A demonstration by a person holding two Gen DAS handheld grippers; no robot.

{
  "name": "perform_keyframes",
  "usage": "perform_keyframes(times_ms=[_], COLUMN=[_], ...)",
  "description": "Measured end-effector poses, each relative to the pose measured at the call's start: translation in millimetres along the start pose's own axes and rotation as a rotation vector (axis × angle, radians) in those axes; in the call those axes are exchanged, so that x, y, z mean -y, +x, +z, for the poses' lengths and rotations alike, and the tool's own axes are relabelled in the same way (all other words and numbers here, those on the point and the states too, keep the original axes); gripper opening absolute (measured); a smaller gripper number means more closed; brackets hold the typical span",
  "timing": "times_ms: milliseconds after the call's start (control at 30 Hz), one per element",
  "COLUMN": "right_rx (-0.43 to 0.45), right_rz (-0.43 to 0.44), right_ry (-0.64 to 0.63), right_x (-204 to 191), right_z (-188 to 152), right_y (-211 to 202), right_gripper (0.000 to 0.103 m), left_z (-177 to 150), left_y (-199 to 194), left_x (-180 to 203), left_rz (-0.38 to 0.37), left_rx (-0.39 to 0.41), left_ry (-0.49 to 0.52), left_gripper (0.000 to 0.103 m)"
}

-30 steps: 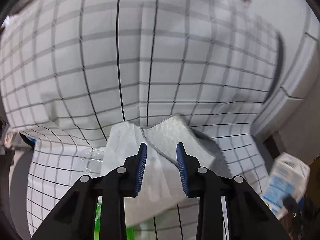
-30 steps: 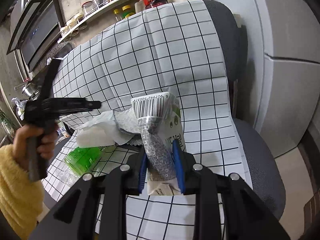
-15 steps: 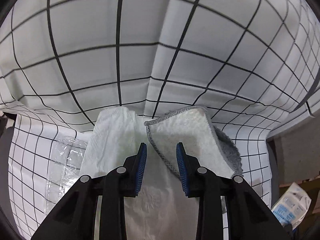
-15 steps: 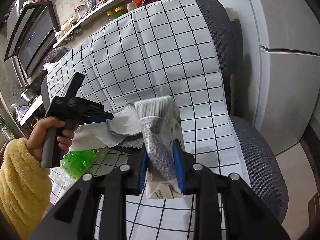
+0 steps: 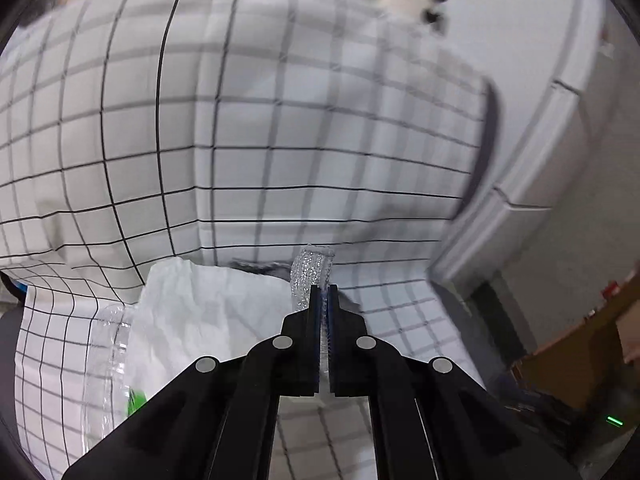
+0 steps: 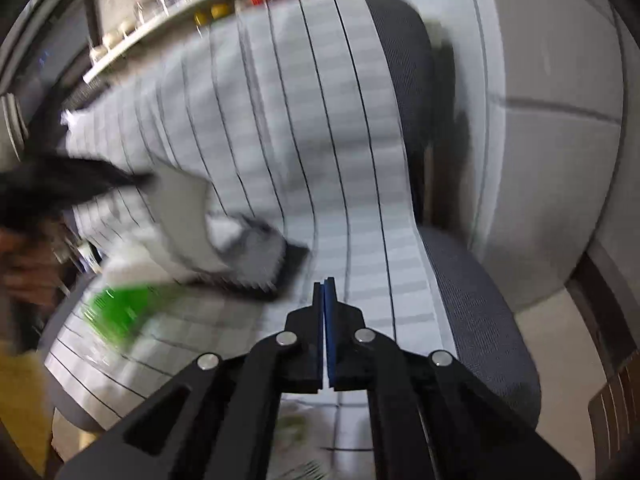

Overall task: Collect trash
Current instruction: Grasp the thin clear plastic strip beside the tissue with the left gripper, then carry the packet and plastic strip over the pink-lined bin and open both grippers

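Left wrist view, from the left: clear plastic tray (image 5: pixel 106 344) lying on the checked cloth (image 5: pixel 280 140), partly under a crumpled white paper (image 5: pixel 192 312); a bit of green (image 5: pixel 136 398) showing at the paper's lower edge. Left gripper (image 5: pixel 320 292) at centre, fingers pressed nearly together, pinching the edge of a white-and-grey rag (image 5: pixel 310 274), which stands up just beyond the tips. Dark rag edge lying flat just left of the tips, against the paper. White appliance (image 5: pixel 560 160) to the right, beyond the cloth's edge. Right wrist view, heavily blurred, from the left: yellow sleeve (image 6: pixel 20 392) and hand (image 6: pixel 24 268) at the frame edge, gripping the dark body of the left gripper (image 6: pixel 136 179), tips touching a lifted corner of the rag (image 6: pixel 240 252). Green bottle (image 6: pixel 120 312) below the rag, on the checked cloth (image 6: pixel 320 160). White paper (image 6: pixel 132 268) between bottle and rag. Right gripper (image 6: pixel 324 284) at centre, fingers pressed together, nothing seen between them, held above the cloth. Some greenish blur low in the frame under the gripper; identity not determinable. Grey chair (image 6: pixel 480 300) under the cloth, its seat and back exposed on the right. Shelf (image 6: pixel 160 24) with jars at upper left, blurred.
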State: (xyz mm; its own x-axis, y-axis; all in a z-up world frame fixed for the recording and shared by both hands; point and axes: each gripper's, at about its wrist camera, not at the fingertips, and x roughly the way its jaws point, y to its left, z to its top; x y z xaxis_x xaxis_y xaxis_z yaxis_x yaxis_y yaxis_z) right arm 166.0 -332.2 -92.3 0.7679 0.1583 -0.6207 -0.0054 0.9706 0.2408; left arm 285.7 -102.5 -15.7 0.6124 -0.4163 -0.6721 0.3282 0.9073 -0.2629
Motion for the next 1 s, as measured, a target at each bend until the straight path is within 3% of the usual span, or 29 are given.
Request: perform_keyframes(times_ms=[67,300,333,367,400,433,500,700,800,833,933,1000], right_rx=[-0.044,0.006,0.019,0.026,0.030,0.028,0.006,-0.095,-0.169,-0.185,-0.163,-0.098], right_rz=[0.012,0.029,0.049,0.065,0.094,0.126,0.172,0.079,-0.034,-0.044,-0.029,-0.043], right_ry=[0.051,0.046,0.041,0.038,0.035,0.029,-0.005,-0.181,-0.266,-0.269,-0.253,-0.253], right_x=[12,14,15,14,14,11,1,-39,-51,-51,-50,-51], right_z=[-14,-32,-34,-36,-39,-41,-49,-64,-74,-77,-83,-87], right_y=[6,-46,-59,-69,-81,-88,-100,-78,-47,-41,-45,-65], right_gripper=[0.002,0.006,0.019,0.045,0.055,0.059,0.059,0.057,0.038,0.027,0.026,0.025], left_z=[-11,-41,-46,-50,-55,-60,-69,-106,-126,-131,-149,-160], left_y=[-20,-78,-87,-94,-98,-106,-116,-135,-134,-133,-132,-133], left_x=[8,30,33,36,39,41,42,42,35,33,24,23], left_rz=[-0.022,-0.068,-0.070,-0.068,-0.067,-0.066,-0.067,-0.052,-0.053,-0.057,-0.070,-0.093], left_rx=[0.025,0.098,0.111,0.122,0.127,0.132,0.140,0.156,0.137,0.129,0.108,0.111], left_ry=[0.022,0.079,0.091,0.103,0.108,0.114,0.118,0.121,0.100,0.090,0.063,0.058], left_gripper=[0.002,0.002,0.002,0.003,0.003,0.003,0.003,0.003,0.003,0.003,0.003,0.003])
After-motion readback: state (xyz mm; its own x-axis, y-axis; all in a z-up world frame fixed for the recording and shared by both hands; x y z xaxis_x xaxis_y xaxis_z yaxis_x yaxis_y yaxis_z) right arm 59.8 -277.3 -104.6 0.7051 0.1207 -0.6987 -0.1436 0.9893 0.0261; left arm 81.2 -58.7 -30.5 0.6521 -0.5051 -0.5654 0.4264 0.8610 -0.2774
